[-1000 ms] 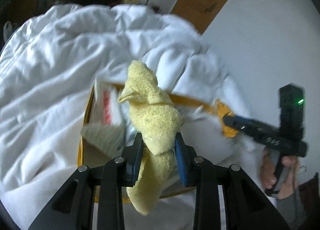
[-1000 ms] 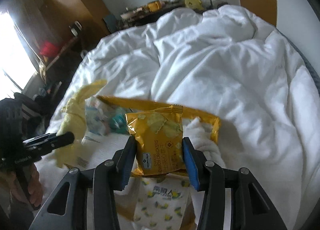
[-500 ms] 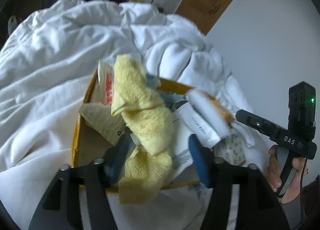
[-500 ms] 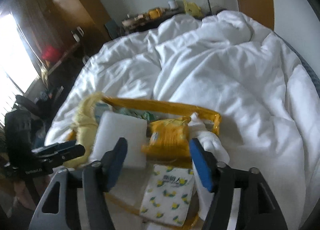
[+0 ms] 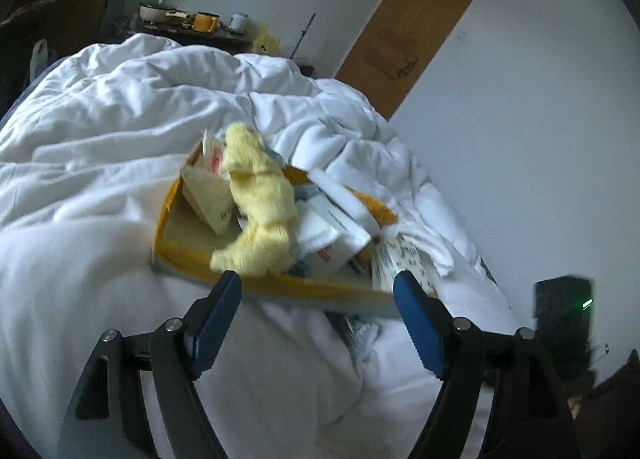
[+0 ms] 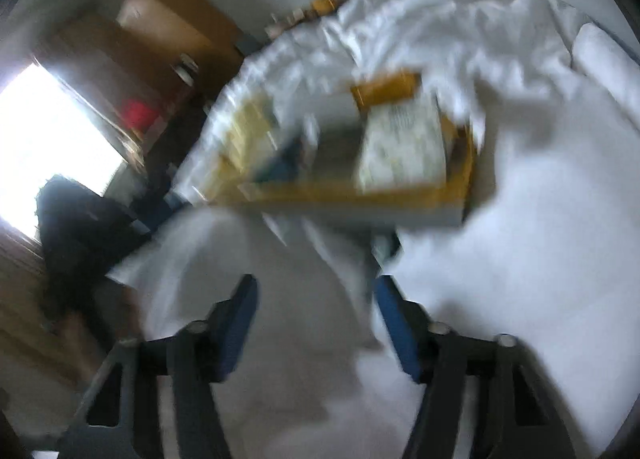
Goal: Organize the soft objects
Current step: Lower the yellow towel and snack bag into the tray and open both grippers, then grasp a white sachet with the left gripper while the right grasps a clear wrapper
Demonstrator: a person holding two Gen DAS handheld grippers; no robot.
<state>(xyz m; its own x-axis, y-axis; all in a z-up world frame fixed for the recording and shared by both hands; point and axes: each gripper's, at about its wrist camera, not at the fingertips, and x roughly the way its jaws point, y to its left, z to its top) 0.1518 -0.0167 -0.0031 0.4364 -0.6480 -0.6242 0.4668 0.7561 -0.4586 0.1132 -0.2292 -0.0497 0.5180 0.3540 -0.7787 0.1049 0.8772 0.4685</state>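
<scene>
A yellow tray (image 5: 188,251) lies on the white duvet (image 5: 100,139). In it lie a yellow towel (image 5: 260,211), white packets (image 5: 328,235) and a lemon-print tissue pack (image 5: 400,259). My left gripper (image 5: 318,311) is open and empty, just short of the tray's near edge. The right wrist view is blurred: the tray (image 6: 360,199) holds the lemon-print pack (image 6: 404,147) and a yellow snack bag (image 6: 384,89). My right gripper (image 6: 316,315) is open and empty, back from the tray over the duvet.
A wooden door (image 5: 412,31) and white wall stand behind the bed. A cluttered shelf (image 5: 188,19) is at the far end. A wardrobe (image 6: 160,47) and a bright window (image 6: 44,131) are at the left. The other gripper's body (image 5: 564,319) shows at the lower right.
Both grippers opened: the left let go of the yellow towel, the right of the yellow snack bag, both now in the tray. Both grippers pulled back from the tray.
</scene>
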